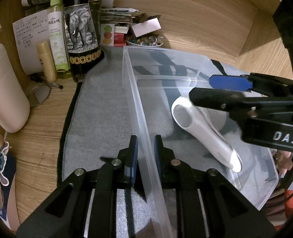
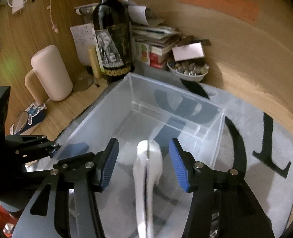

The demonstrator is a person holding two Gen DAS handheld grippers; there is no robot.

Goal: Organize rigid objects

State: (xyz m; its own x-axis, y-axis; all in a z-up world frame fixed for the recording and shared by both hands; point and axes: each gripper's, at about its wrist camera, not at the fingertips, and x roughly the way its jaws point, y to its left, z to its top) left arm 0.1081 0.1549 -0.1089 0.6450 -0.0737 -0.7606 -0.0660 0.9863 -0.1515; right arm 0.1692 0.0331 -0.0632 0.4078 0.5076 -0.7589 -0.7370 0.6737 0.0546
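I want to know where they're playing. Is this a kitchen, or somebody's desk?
Probably somebody's desk at home, not a kitchen. There's a handwritten note, a stack of books and sticky notes on the wooden wall, plus a dark bottle beside the clear plastic box.

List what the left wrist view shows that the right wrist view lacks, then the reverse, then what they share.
Left wrist only: a green spray bottle, and the left tongs shut on the clear plastic bin's wall.
Right wrist only: the right tongs open, pads clear of the white plastic handled tool, and black letters on the grey mat.
Both: bin, tool, the dark elephant-label bottle, and a bowl of beads.
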